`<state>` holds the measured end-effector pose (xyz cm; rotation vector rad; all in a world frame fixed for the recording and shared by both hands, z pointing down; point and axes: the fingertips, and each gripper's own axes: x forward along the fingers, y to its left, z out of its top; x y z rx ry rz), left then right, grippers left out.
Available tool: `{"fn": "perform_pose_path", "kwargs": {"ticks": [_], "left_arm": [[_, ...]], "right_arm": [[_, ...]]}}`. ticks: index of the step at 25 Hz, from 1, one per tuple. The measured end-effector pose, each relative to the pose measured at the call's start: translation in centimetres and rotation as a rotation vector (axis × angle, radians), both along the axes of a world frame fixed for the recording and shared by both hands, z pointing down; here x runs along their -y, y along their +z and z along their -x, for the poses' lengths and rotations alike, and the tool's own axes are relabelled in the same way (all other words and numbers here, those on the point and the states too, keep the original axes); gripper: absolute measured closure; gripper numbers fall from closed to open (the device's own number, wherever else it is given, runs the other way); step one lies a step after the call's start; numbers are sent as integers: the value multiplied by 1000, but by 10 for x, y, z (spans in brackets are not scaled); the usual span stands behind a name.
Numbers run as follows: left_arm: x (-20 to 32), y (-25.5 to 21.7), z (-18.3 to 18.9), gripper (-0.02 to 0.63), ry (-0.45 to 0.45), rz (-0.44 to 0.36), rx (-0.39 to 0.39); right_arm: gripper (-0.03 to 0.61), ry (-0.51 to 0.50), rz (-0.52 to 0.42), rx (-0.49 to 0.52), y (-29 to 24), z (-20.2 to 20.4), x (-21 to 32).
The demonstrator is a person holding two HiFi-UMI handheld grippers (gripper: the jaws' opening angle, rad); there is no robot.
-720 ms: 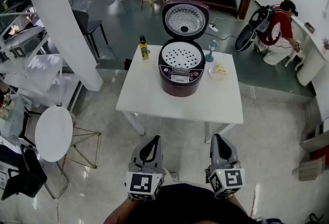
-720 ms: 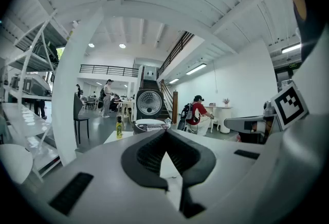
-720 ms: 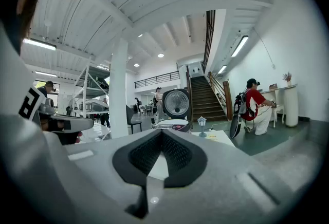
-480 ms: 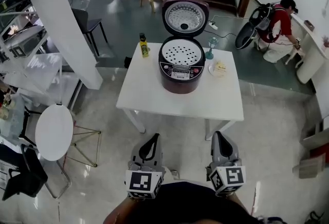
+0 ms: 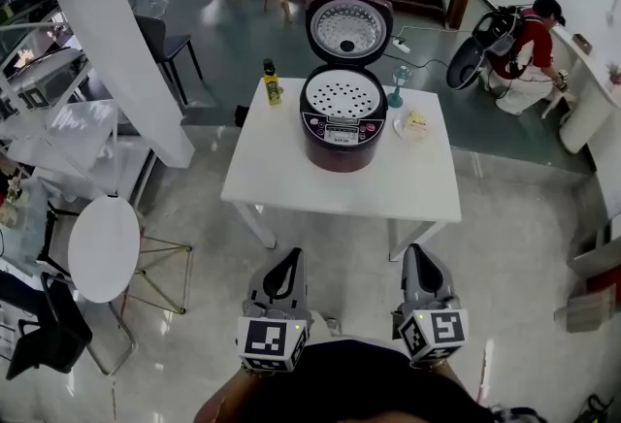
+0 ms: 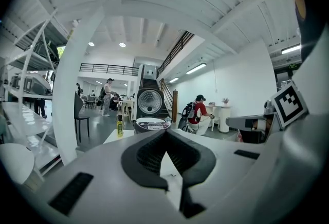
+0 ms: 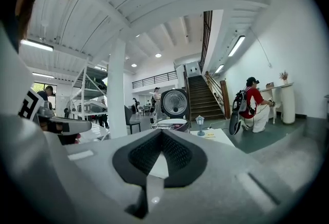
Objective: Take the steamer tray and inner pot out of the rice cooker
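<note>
A dark red rice cooker (image 5: 342, 132) stands on the white table (image 5: 291, 174) with its lid (image 5: 349, 28) swung up. A white perforated steamer tray (image 5: 343, 100) lies in its mouth; the inner pot below is hidden. Both grippers hang well short of the table, near the bottom of the head view. My left gripper (image 5: 289, 261) is shut and empty, and so is my right gripper (image 5: 416, 253). The rice cooker (image 6: 150, 124) shows small and far beyond the closed jaws in the left gripper view, and the rice cooker (image 7: 172, 124) likewise in the right gripper view.
On the table stand a yellow bottle (image 5: 272, 86), a small blue glass (image 5: 399, 91) and a plate of food (image 5: 413, 126). A round white side table (image 5: 102, 246) and a white pillar (image 5: 116, 33) are at left. A person in red (image 5: 529, 52) crouches at back right.
The view has crept a little toward the table; the cooker sits slightly higher in the frame. Both grippers stay shut and side by side.
</note>
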<state>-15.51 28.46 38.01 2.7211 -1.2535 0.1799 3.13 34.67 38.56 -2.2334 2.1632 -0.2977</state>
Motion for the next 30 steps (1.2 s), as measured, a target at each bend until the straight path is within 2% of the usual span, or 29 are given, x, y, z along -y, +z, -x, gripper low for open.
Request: {"fn": "perform_pose_path", "kwargs": {"ticks": [9,13,14,15,16,17,18,21,25,30], "left_arm": [[-1,-1,-3,611,29,2,-9],[-5,-1,-10,607,55,-7,-27],[-6,0,-14,567,75,-4,-27],[-8,1,-19,428,100,2,-25],[-9,3,-25,320,124,8,-22],[-9,4,-29,291,142,10,-20],[-10,4,-32,229,155,10,-18],[-12,3,-42,128,202,7,-9],[-10,2,-48,92,237,15,5],[2,-4,-44,92,203,-20,19]], "right_arm": [[571,-53,-26,11,-2,7,2],[520,-125,-46,0,-5,17,7],[459,-140,-55,-6,-6,19,8],[366,-152,-59,-17,-7,20,9],[292,-161,-61,-35,-7,21,10],[253,-166,-60,-56,-7,21,11],[212,-167,-56,-74,-6,21,12],[155,-160,-46,-86,-6,15,14],[149,-141,-97,-70,-17,5,21],[149,-124,-67,-87,-11,-7,27]]}}
